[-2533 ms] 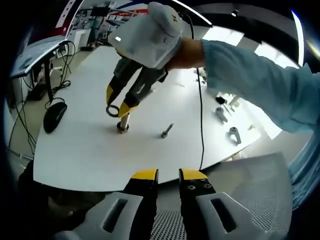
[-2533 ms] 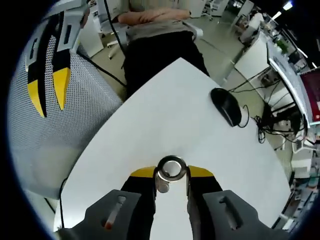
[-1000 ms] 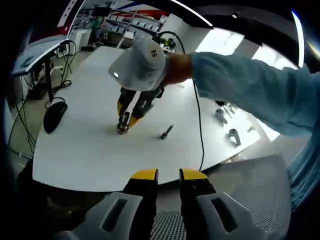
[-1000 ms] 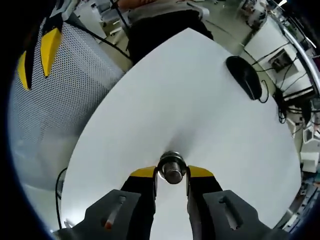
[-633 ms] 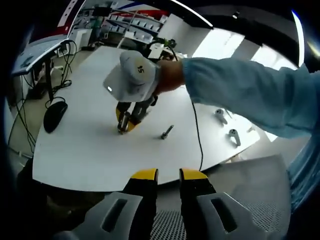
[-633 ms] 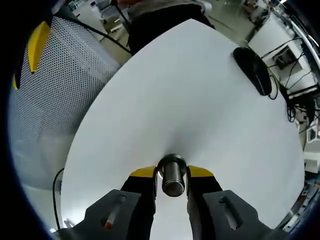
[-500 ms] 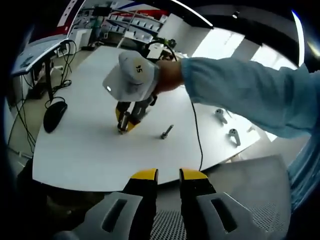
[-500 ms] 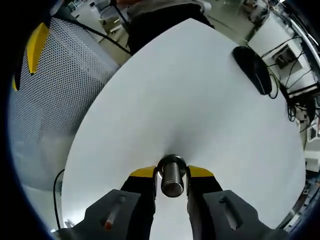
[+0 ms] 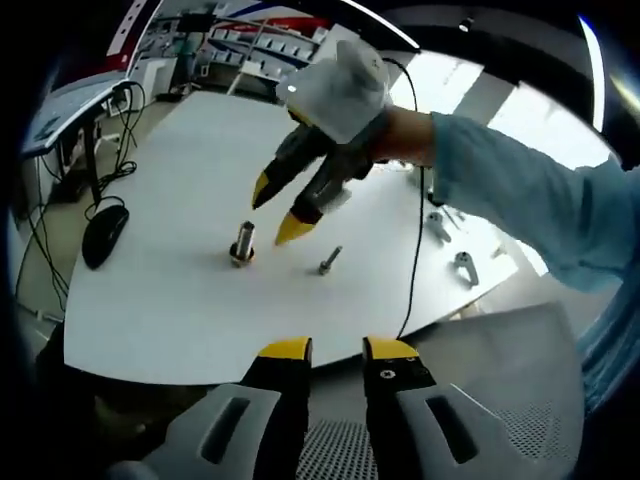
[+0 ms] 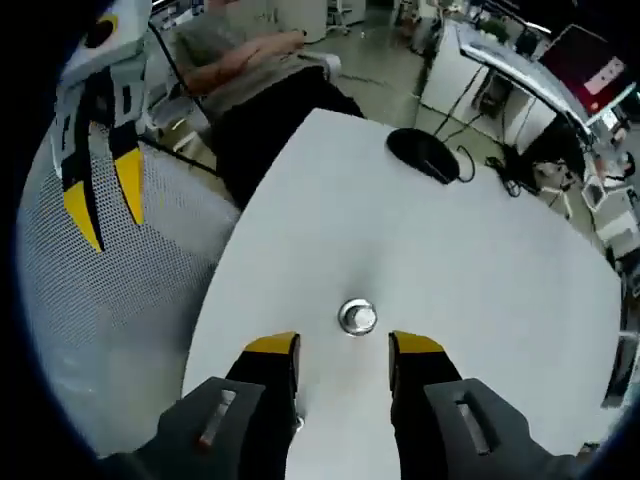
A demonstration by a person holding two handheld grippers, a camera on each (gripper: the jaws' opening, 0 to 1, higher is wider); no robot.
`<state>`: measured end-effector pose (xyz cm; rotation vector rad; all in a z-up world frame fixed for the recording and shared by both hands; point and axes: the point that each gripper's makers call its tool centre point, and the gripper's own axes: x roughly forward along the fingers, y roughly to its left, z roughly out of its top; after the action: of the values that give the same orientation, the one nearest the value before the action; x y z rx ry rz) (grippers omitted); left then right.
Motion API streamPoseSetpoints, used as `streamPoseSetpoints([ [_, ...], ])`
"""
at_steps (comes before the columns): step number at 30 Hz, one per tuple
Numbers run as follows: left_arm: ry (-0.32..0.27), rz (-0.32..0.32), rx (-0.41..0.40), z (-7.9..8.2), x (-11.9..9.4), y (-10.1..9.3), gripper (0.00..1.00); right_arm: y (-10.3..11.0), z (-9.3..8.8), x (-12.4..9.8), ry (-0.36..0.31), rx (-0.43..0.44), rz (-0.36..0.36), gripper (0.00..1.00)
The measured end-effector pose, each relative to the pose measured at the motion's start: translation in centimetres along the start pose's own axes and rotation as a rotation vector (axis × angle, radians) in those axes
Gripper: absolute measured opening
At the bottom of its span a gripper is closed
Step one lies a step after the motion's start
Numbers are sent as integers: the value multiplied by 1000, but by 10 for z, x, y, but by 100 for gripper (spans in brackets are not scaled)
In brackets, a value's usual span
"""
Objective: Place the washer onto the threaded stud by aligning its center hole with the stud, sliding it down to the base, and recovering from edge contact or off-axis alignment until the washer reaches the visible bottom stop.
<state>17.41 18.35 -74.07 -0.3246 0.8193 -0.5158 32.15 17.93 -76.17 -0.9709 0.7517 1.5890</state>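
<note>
A short threaded stud [image 9: 243, 240] stands upright on the white table [image 9: 170, 300]. The metal washer [image 9: 240, 258] lies around its foot. From above, the stud [image 10: 359, 316] shows as a bright disc with the washer's rim [image 10: 344, 324] around it. My right gripper [image 10: 345, 350] is open and holds nothing. It hangs above and to the right of the stud, seen as the right gripper [image 9: 279, 208] held in a white-gloved hand. My left gripper [image 9: 336, 350] stays off the table's near edge, its jaws a small gap apart with nothing between them, and appears as the left gripper [image 10: 107, 200].
A loose bolt [image 9: 327, 263] lies right of the stud. A black mouse [image 9: 103, 235] sits at the table's left edge. Small metal parts [image 9: 466, 268] and a black cable [image 9: 410, 270] are at the right. A mesh chair [image 10: 110, 330] is beside the table, and a person [image 10: 250, 60] sits beyond it.
The right gripper has opened, let go of the washer low on the stud, and lifted up and away. The left gripper has stayed put.
</note>
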Motion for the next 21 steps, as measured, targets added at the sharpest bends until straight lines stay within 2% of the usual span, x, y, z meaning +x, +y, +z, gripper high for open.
streamPoseSetpoints([
  [3,-9,-19,26,3,0,-5,20,8,-7,-36,-83,93,-50,37],
  [4,-26,-27,46,6,0,-7,21,10,-8,-41,-96,104,-58,37],
  [5,-47,-30,66,10,0,-8,22,16,-11,-56,-133,133,-74,37],
  [8,-35,-32,76,8,1,-8,24,37,-17,-98,-270,266,-114,37],
  [9,-31,-33,84,8,1,-8,24,39,-18,-102,-286,280,-122,37],
  [10,-28,-36,91,7,1,-9,24,50,-23,-121,-360,357,-149,37],
  [16,-20,-46,111,7,2,-12,24,95,-52,-172,-528,529,-230,37],
  [19,-11,-50,132,5,2,-14,24,116,-73,-191,-571,600,-318,37],
  [21,-7,-53,142,4,2,-15,24,128,-82,-197,-594,634,-348,37],
])
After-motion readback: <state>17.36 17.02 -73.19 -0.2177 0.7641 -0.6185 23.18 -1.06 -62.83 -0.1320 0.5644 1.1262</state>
